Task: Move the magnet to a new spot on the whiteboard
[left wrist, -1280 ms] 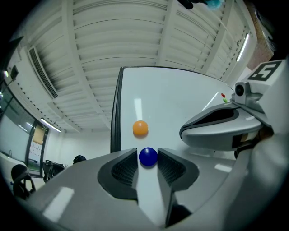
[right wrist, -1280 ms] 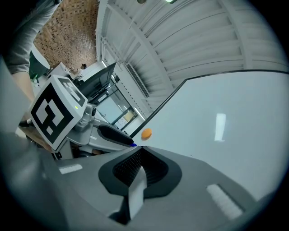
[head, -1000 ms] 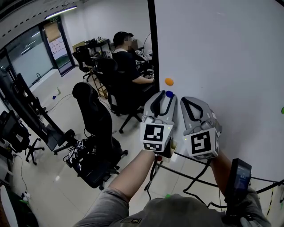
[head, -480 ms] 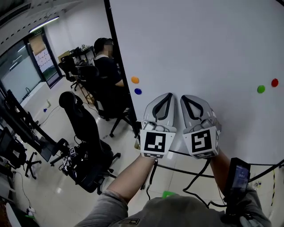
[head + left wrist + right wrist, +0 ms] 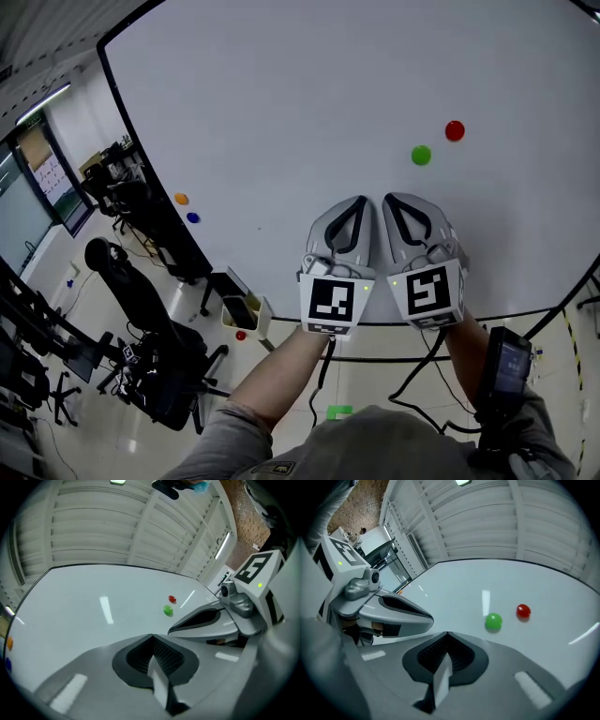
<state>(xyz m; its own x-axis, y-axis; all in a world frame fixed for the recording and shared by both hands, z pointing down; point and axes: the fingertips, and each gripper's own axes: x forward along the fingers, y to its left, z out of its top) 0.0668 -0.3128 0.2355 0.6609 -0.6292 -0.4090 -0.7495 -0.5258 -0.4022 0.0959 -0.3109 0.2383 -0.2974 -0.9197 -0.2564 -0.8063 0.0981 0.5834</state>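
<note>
- Both my tongs are shut tight with nothing between the jaws. The left gripper (image 5: 352,204) and the right gripper (image 5: 394,202) sit side by side, tips towards the whiteboard (image 5: 281,103), and neither touches a magnet.
- If I push in with the jaws closed like this, the tips will likely butt a magnet and slide it across the board instead of gripping it. I need to open up first.
- The magnets look like small smooth domes. I judge the pads could slip off one, so it snaps back onto the board or drops to the floor.
- The green magnet (image 5: 421,155) and the red magnet (image 5: 455,130) sit close together, so widely opened jaws could nudge the wrong one.
- My two tongs are nearly touching, so opening one may knock the other.
- The task doesn't say which magnet. The green one is nearest, up and to the right of my right tips, near but apart, and the red one lies just beyond it.
- The orange magnet (image 5: 181,199) and the blue magnet (image 5: 192,217) sit by the board's left edge, well apart from my left tongs.
</note>
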